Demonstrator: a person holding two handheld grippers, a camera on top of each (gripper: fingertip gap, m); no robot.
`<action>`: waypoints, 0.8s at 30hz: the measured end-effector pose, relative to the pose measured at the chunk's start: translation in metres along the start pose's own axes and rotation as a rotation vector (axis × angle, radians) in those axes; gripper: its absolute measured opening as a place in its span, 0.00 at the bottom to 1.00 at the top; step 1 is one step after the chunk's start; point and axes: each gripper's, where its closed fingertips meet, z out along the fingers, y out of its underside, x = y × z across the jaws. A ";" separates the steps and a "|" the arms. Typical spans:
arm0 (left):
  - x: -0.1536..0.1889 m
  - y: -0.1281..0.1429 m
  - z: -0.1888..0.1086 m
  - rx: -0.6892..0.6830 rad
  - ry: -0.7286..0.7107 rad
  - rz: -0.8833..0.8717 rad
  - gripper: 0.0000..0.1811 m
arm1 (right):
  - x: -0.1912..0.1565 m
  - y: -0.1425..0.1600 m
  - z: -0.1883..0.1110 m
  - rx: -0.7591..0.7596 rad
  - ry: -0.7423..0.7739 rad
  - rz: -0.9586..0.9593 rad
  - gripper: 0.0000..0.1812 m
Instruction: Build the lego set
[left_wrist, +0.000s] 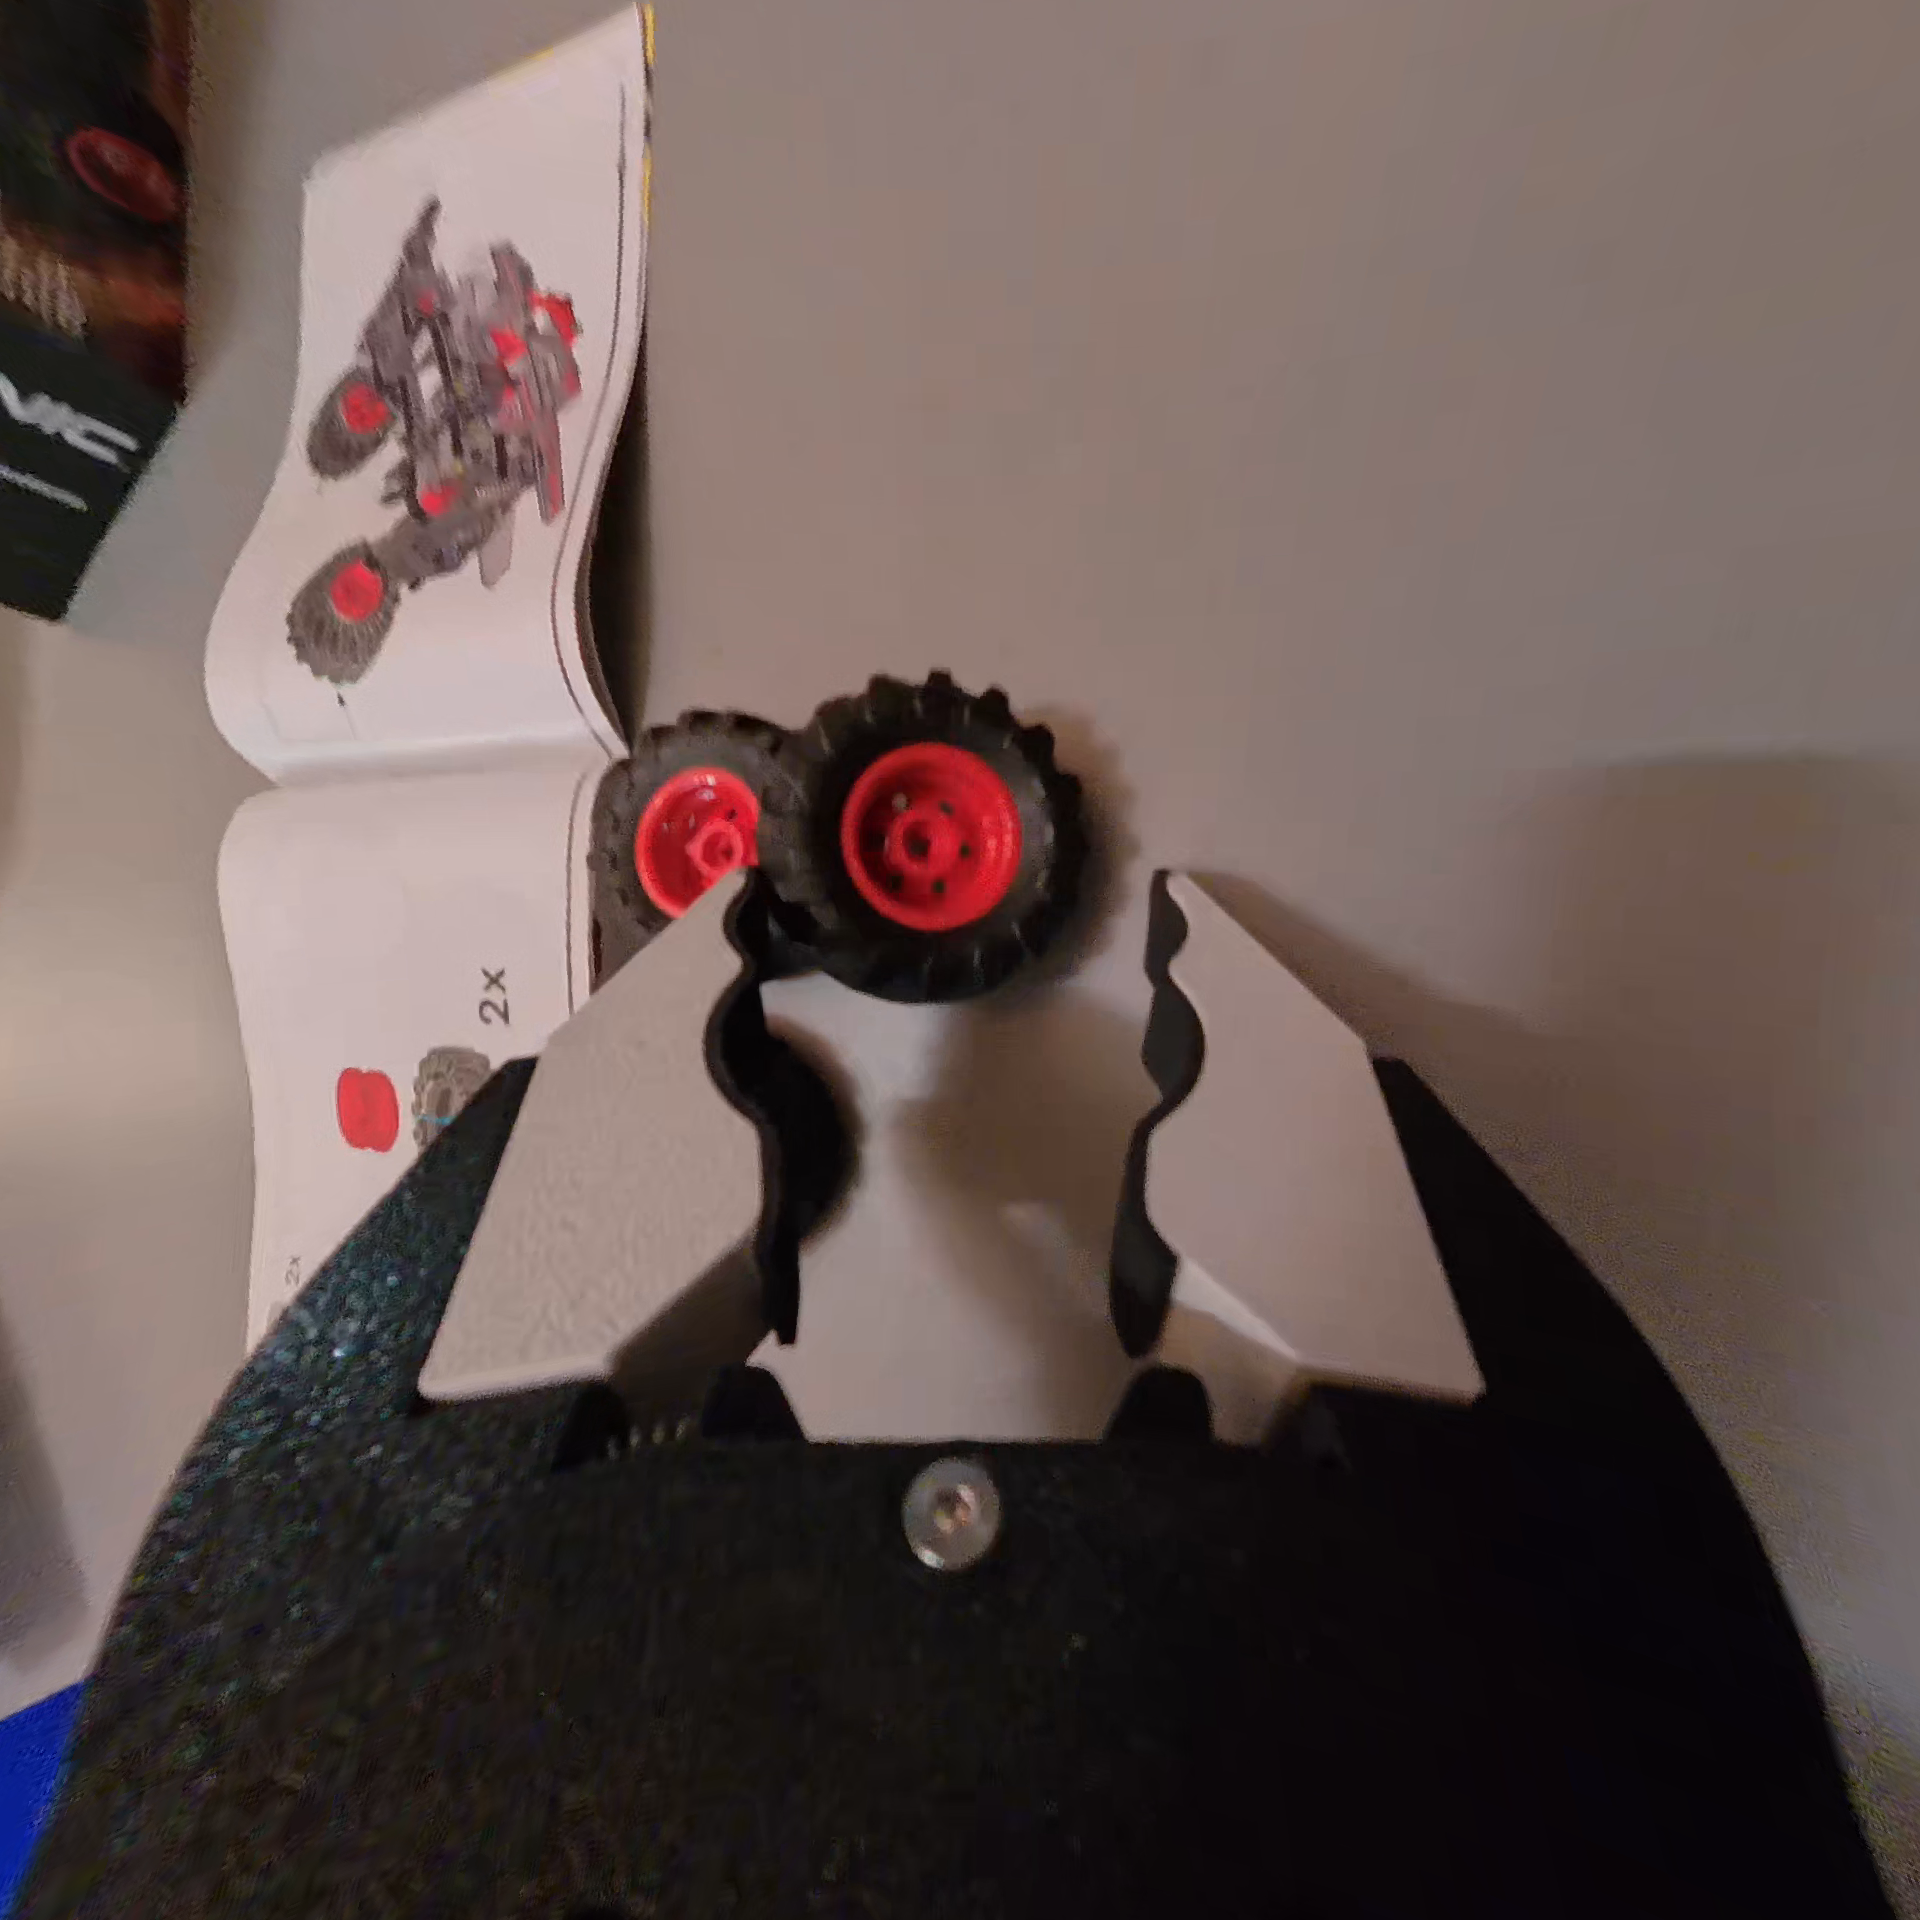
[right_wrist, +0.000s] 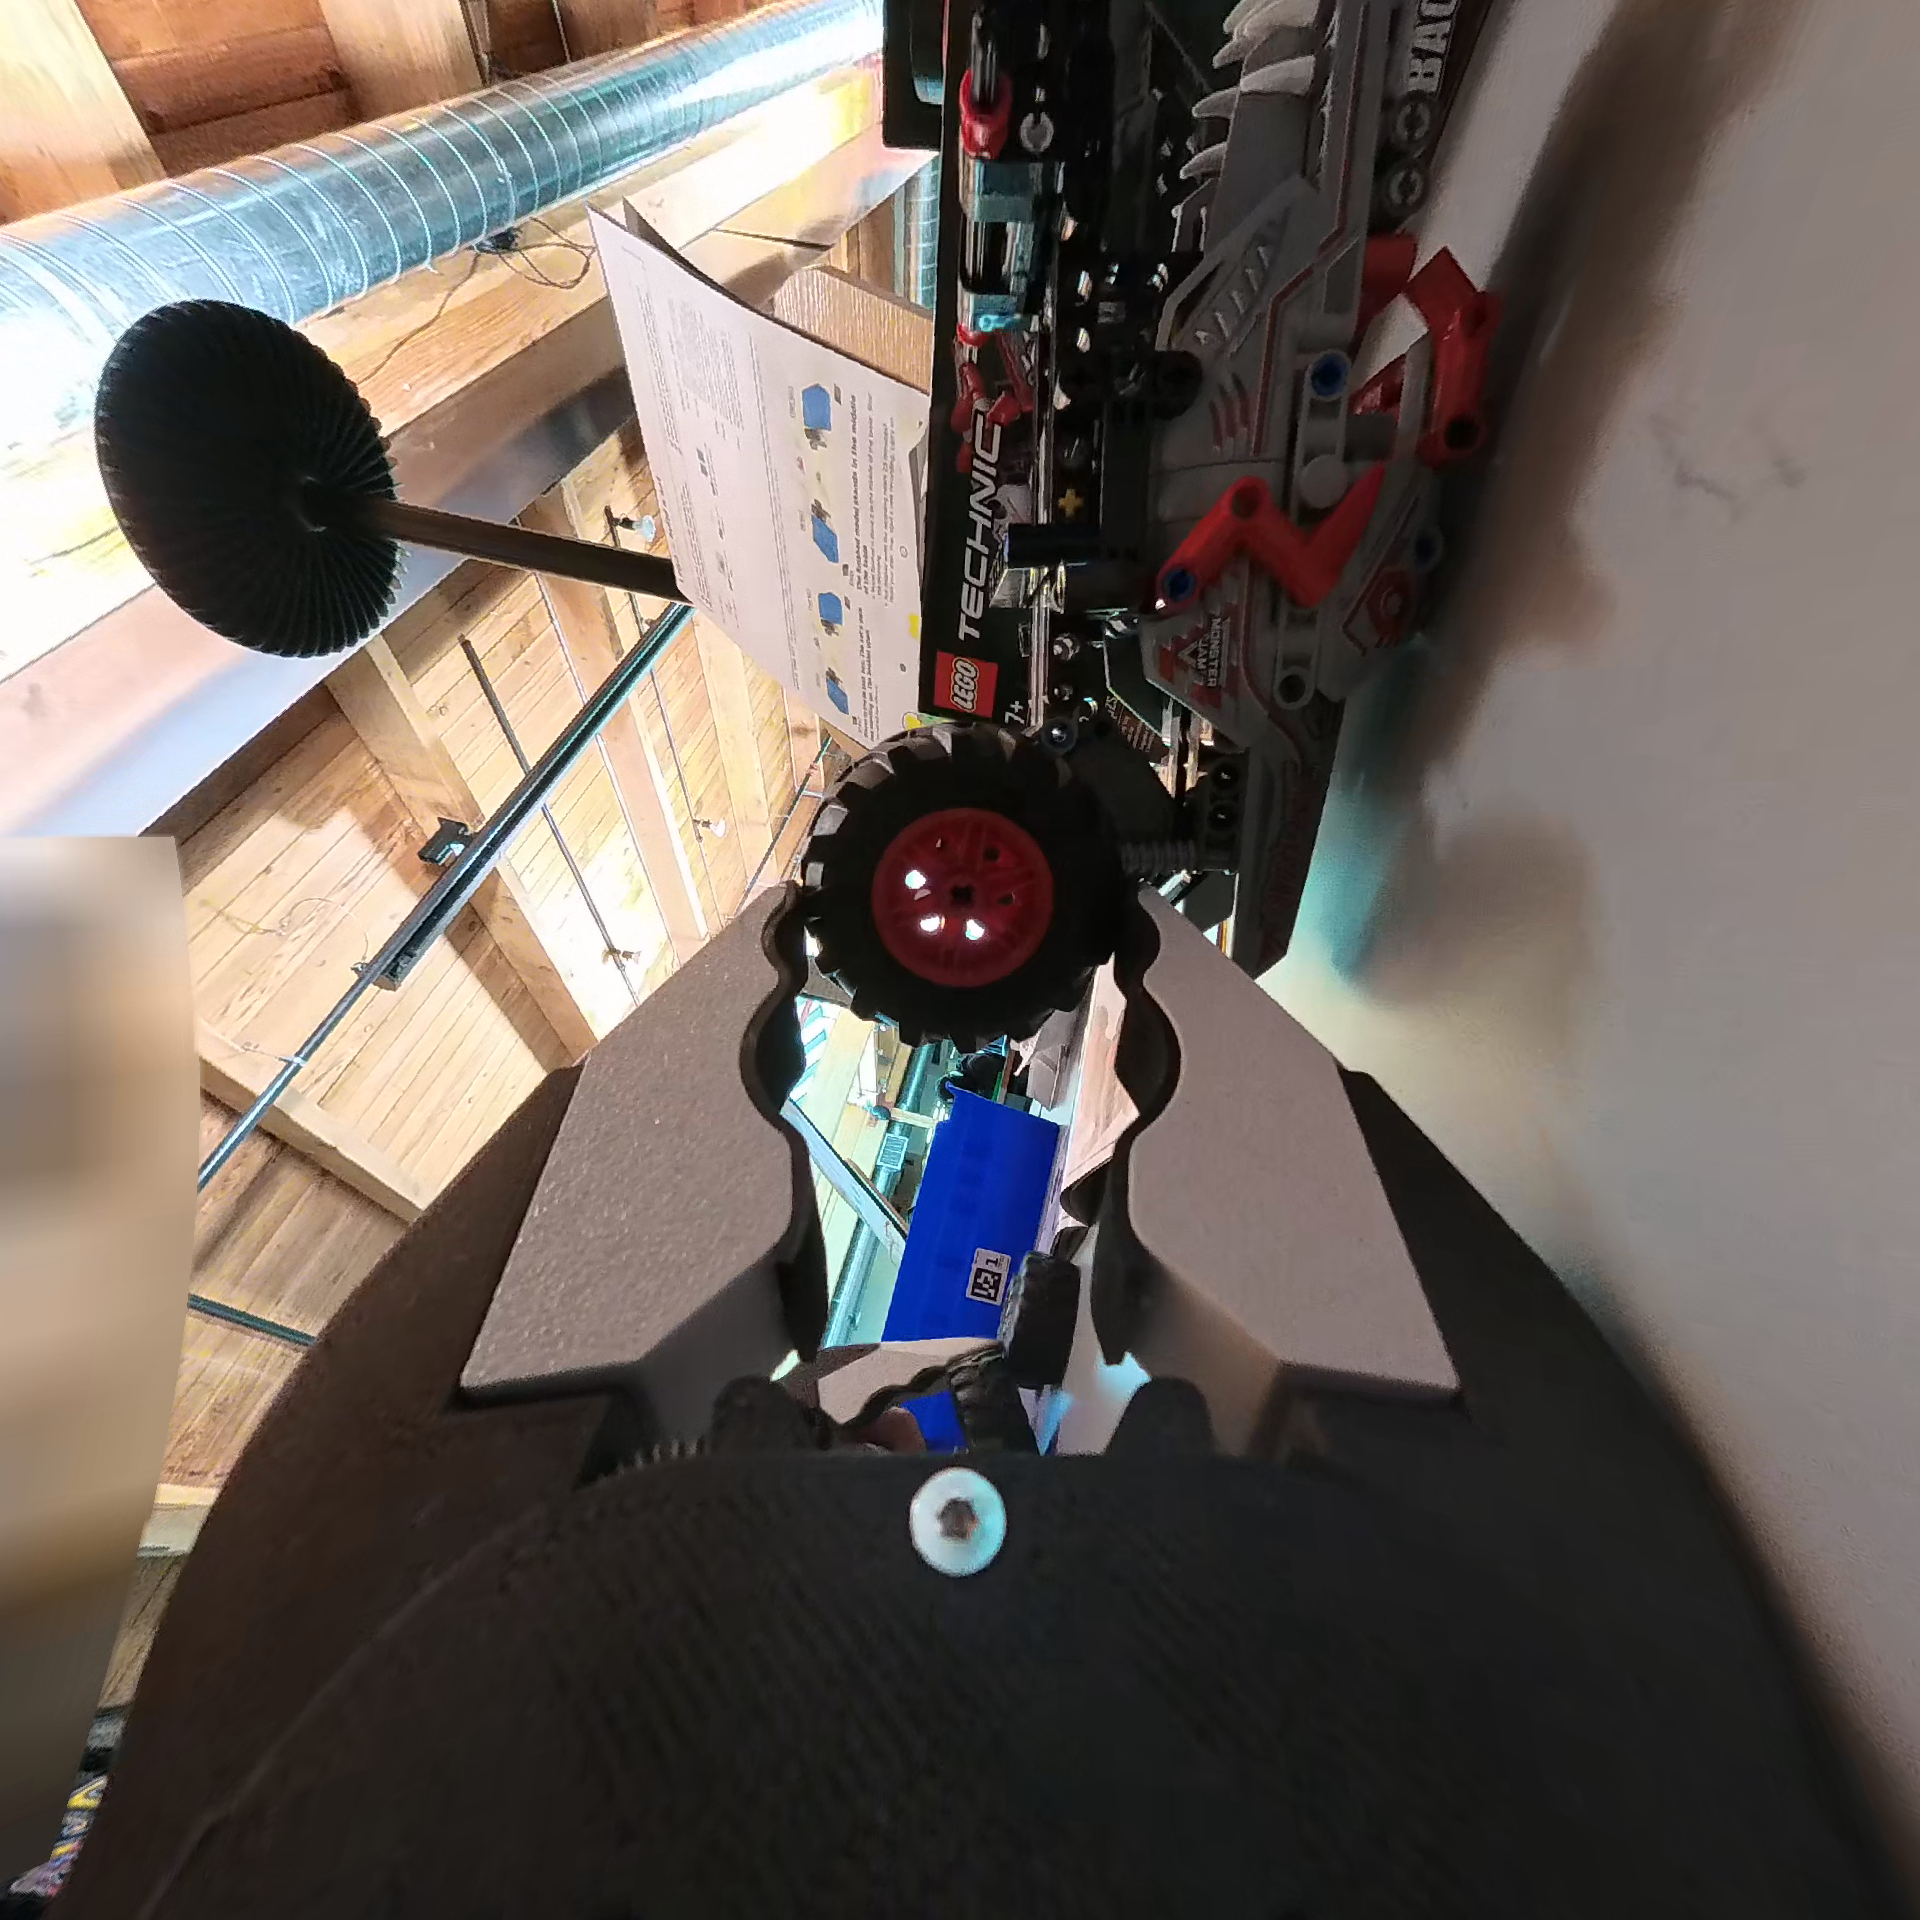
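Note:
Two wheels lie on the white table, each a black knobbly tyre on a red hub: a larger-looking one (left_wrist: 930, 836) and one to its left (left_wrist: 696, 836), touching it. My left gripper (left_wrist: 956, 888) is open and empty, its fingertips just short of these wheels, the left tip over the left wheel's hub. My right gripper (right_wrist: 964, 902) is shut on a third wheel (right_wrist: 961, 821), gripped by the tyre and held off the table. This wheel is close to the lower end of the grey and red truck model (right_wrist: 1320, 436). I cannot tell whether they touch.
An open instruction booklet (left_wrist: 436, 499) lies left of the two wheels, with the dark set box (left_wrist: 73, 312) beyond it. In the right wrist view the set box (right_wrist: 997, 447) stands behind the model, with a paper sheet (right_wrist: 769, 478) and a blue box (right_wrist: 966, 1216) nearby. Across from one pair of fingers to the other is roughly 30 cm.

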 end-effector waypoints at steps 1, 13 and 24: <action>-0.003 -0.001 0.000 0.003 -0.017 -0.013 0.36 | 0.000 0.000 0.000 0.001 -0.001 0.000 0.32; -0.028 -0.060 0.011 -0.182 -0.213 0.390 0.31 | 0.001 -0.004 -0.009 -0.025 0.019 -0.008 0.32; -0.004 -0.112 0.066 -0.254 -0.022 0.734 0.31 | 0.001 -0.007 -0.017 -0.173 0.032 -0.046 0.32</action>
